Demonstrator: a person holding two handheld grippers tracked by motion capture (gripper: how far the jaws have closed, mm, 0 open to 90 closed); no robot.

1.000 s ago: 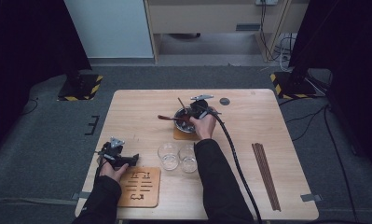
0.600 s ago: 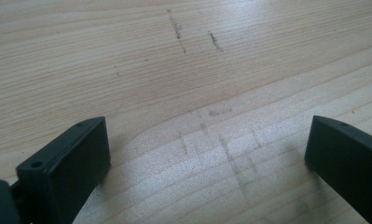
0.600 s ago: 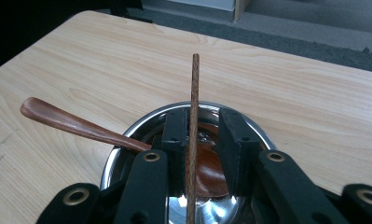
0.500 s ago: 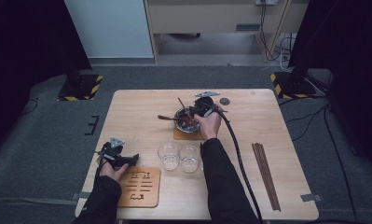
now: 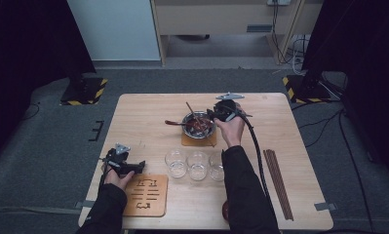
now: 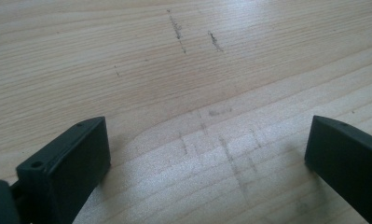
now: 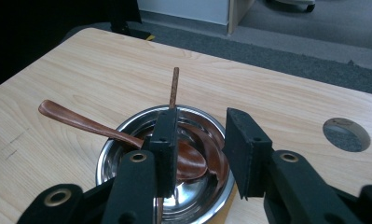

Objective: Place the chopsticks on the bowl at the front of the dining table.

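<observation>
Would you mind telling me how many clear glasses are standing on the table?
3, in a row near the table's front edge: left glass, middle glass, right glass, partly hidden behind the person's right forearm.

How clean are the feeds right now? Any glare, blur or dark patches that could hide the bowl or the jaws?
High view: table evenly lit, dark curtains at both sides, slightly soft. Right gripper view: steel bowl shows bright reflections; the right gripper has just been opening, nothing between its jaws, which look a little soft up close. Left gripper view: sharp wood grain, soft shadows beside the left gripper, whose jaws stand open.
</observation>
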